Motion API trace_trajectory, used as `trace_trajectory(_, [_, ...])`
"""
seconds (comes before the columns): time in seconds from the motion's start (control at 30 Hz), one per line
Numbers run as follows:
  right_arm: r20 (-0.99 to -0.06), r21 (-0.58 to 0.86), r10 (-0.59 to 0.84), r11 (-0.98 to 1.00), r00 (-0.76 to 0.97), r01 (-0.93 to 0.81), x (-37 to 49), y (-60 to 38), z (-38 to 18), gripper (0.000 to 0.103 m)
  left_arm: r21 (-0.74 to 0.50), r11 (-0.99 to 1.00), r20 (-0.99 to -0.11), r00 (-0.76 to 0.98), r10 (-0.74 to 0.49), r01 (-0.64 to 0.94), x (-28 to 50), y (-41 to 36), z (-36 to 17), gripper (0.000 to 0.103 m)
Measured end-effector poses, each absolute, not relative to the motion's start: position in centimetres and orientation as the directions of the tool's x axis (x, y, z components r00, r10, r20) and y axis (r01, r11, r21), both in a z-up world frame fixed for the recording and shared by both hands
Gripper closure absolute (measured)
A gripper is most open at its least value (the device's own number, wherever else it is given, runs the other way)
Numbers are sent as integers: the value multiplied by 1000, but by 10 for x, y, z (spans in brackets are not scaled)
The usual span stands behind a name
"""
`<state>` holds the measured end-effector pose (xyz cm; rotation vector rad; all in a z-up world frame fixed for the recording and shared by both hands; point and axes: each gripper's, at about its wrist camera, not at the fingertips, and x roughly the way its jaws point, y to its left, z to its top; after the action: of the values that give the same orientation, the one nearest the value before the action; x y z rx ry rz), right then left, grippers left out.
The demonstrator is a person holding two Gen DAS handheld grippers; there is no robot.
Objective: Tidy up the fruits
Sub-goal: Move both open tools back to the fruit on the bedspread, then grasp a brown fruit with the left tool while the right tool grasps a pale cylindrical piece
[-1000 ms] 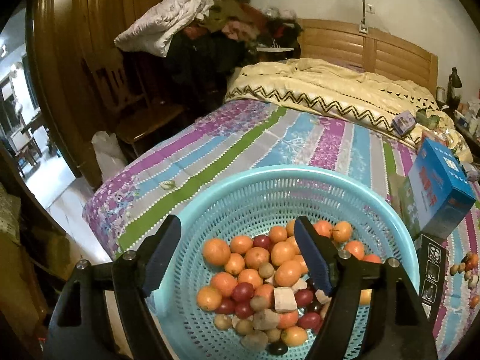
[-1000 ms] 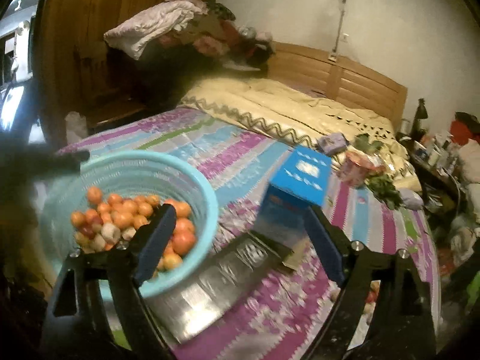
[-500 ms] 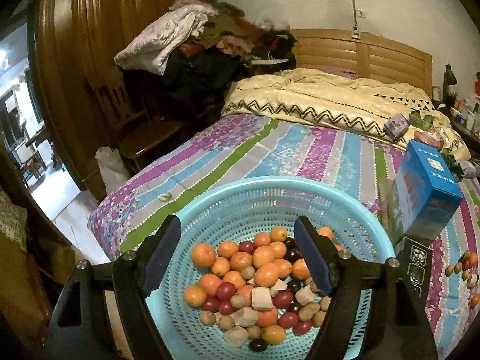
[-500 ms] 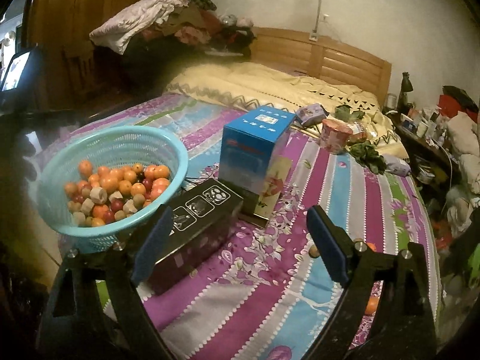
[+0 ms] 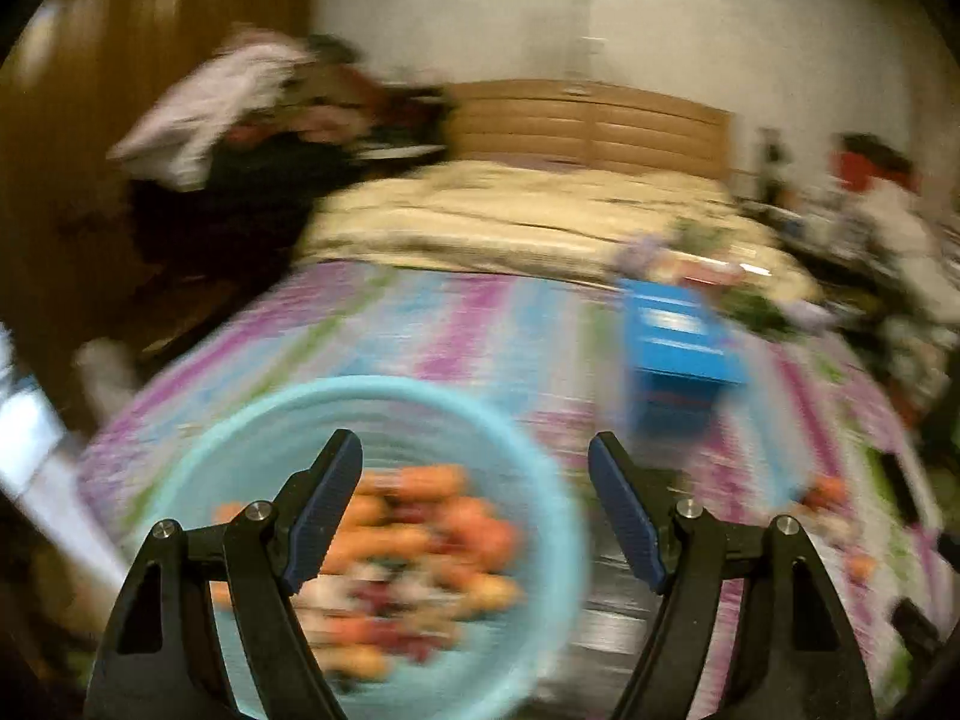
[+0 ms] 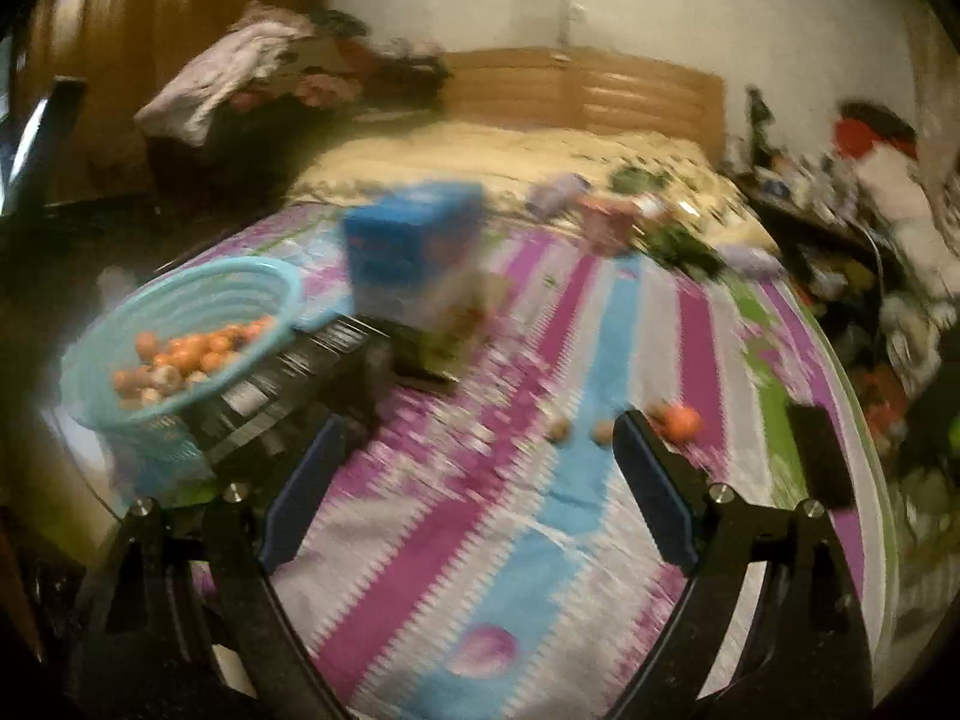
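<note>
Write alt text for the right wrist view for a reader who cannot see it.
Blurred fisheye view over a striped bedspread: the open, empty right gripper points toward a few loose fruits lying on the bed. At left, a turquoise basket full of fruit sits beside a long black box, with a blue box behind.

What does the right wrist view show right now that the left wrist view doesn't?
Only the right wrist view shows the open right gripper with nothing between its jaws, and the small brown fruits lying loose on the striped bedspread ahead of it. Only the left wrist view shows the open, empty left gripper above the fruit pile. Both show the turquoise basket, the blue box, the loose orange fruit and the wooden headboard, all blurred.
</note>
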<state>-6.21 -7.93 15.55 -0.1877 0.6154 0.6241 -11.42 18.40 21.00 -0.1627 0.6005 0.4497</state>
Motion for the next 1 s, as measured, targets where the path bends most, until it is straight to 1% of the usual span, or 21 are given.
trace_trajectory(0.07, [-628, 35, 442, 838, 640, -545, -51, -108, 141, 23, -54, 947, -596, 771, 224, -317, -97, 148, 204, 24])
trace_trajectory(0.1, [-652, 46, 421, 852, 630, -521, -45, -121, 134, 30, -70, 962, -613, 772, 165, -262, -88, 131, 198, 24])
trace_trajectory(0.13, [-676, 60, 399, 868, 620, -493, -40, -135, 125, 34, -88, 974, -634, 766, 107, -209, -78, 113, 191, 24])
trace_trajectory(0.17, [-694, 77, 379, 885, 612, -460, -36, -150, 117, 35, -109, 982, -653, 756, 46, -154, -69, 96, 183, 24])
trace_trajectory(0.3, [-730, 132, 344, 919, 591, -372, -29, -188, 95, 36, -179, 983, -717, 688, -109, -31, -36, 46, 141, 24])
trace_trajectory(0.4, [-747, 167, 343, 926, 570, -338, -25, -203, 82, 36, -255, 967, -754, 624, -204, 7, -7, 25, 100, 24])
trace_trajectory(0.43, [-748, 173, 345, 926, 567, -335, -25, -204, 79, 36, -277, 961, -768, 601, -223, 1, 3, 20, 85, 25])
trace_trajectory(0.5, [-747, 185, 354, 924, 562, -336, -24, -208, 74, 36, -314, 949, -774, 581, -252, -7, 23, 18, 64, 36])
trace_trajectory(0.57, [-748, 197, 364, 920, 555, -339, -23, -212, 69, 36, -329, 944, -776, 572, -266, -7, 42, 14, 49, 42])
trace_trajectory(0.67, [-753, 214, 377, 916, 540, -340, -19, -217, 60, 36, -329, 944, -784, 560, -270, -5, 59, 12, 28, 46])
trace_trajectory(0.73, [-755, 221, 381, 914, 534, -340, -17, -221, 56, 36, -330, 944, -783, 562, -267, -10, 72, 10, 19, 47])
trace_trajectory(0.83, [-758, 232, 386, 913, 526, -336, -11, -227, 51, 36, -319, 947, -791, 559, -249, -30, 85, 10, 8, 53])
trace_trajectory(0.87, [-760, 234, 387, 913, 523, -335, -10, -228, 49, 36, -311, 950, -794, 560, -239, -36, 88, 9, 5, 59])
trace_trajectory(0.9, [-760, 237, 389, 912, 521, -335, -8, -229, 48, 36, -297, 954, -797, 561, -223, -44, 91, 9, 2, 63])
trace_trajectory(1.0, [-762, 240, 393, 909, 514, -339, -4, -230, 45, 37, -284, 957, -801, 564, -200, -63, 98, 8, -4, 64])
